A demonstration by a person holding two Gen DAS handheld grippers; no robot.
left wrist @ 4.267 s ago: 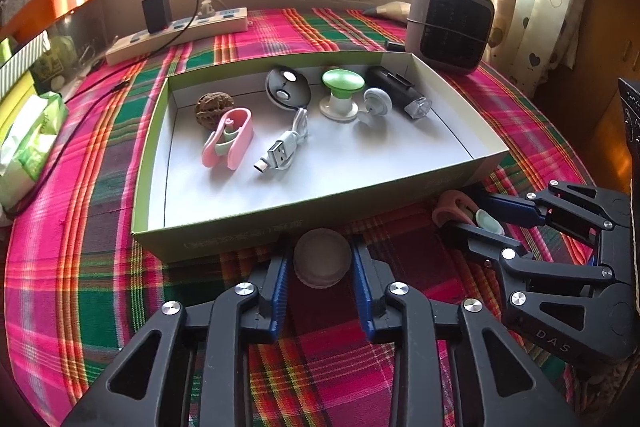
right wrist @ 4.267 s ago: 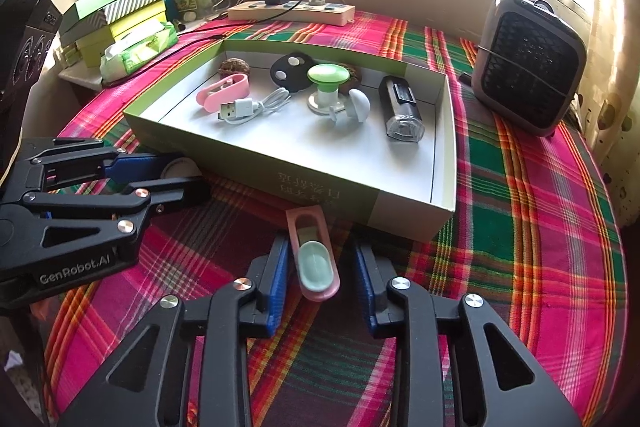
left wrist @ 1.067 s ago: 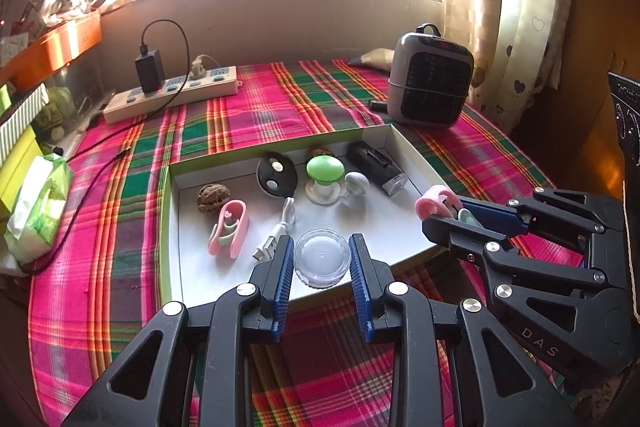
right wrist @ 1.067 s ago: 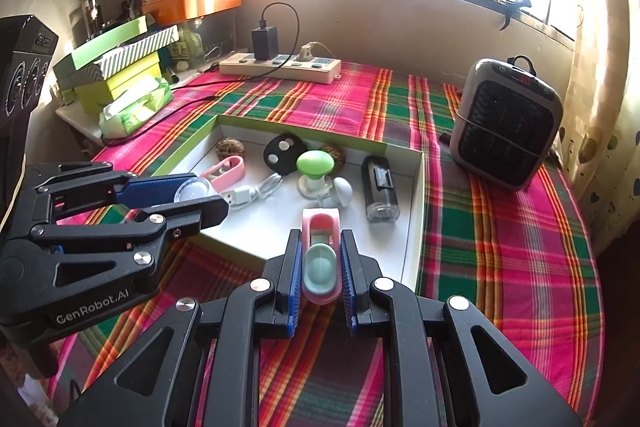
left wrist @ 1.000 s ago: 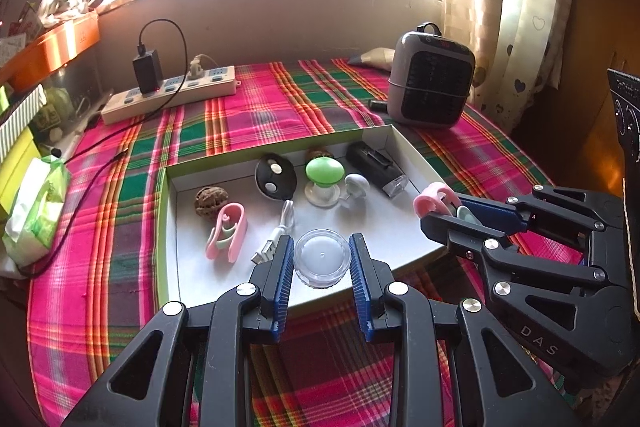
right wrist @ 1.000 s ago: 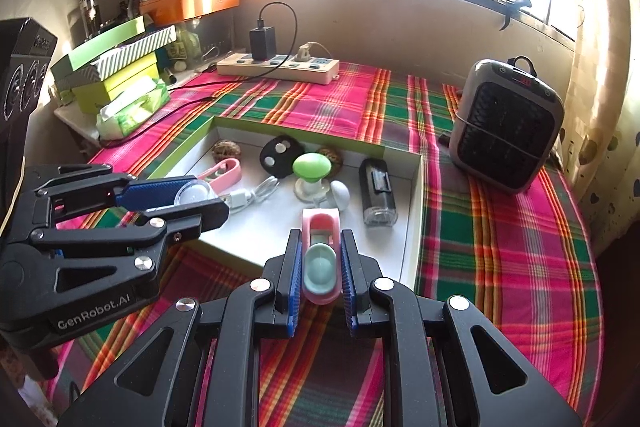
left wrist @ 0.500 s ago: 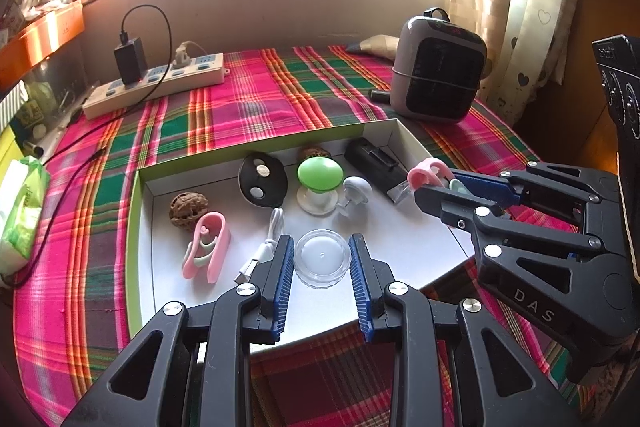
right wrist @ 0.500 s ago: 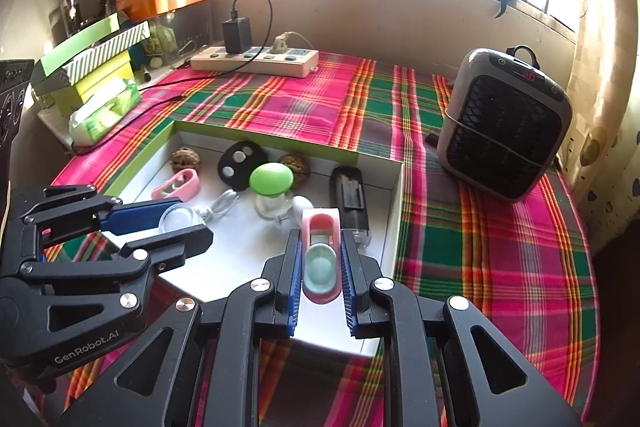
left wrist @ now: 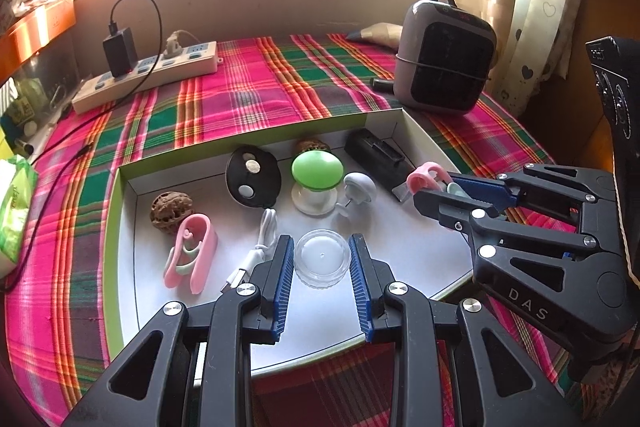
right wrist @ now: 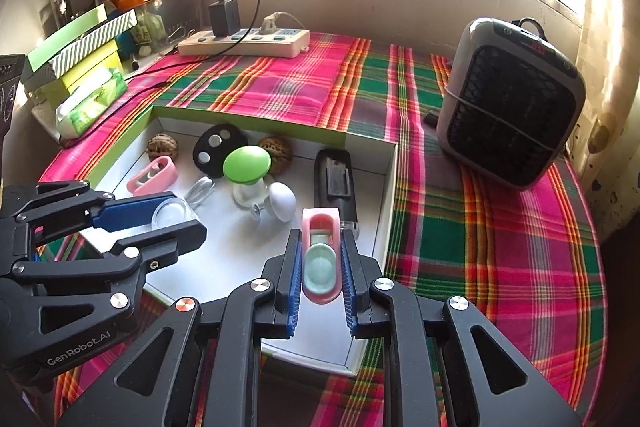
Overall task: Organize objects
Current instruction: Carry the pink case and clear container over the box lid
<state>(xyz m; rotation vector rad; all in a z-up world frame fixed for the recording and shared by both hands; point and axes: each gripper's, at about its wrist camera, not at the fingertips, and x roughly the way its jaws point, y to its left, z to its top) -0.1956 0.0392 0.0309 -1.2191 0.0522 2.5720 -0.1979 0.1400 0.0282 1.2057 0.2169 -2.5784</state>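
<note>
Over the box (left wrist: 120, 211), both tools are now inside its rim, having come in from the surface's near edge. Left tool (left wrist: 321, 261) grips the clear jar (left wrist: 322, 258); right tool (right wrist: 320, 267) clamps the pink clip (right wrist: 320, 259) near the box's right wall. Both loads look ready to set down.

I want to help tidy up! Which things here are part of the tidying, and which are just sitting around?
Part of the tidying:
clear round lid in the left gripper
pink clip in the right gripper
box

Just sitting around:
heater
power strip
tissue pack
</note>
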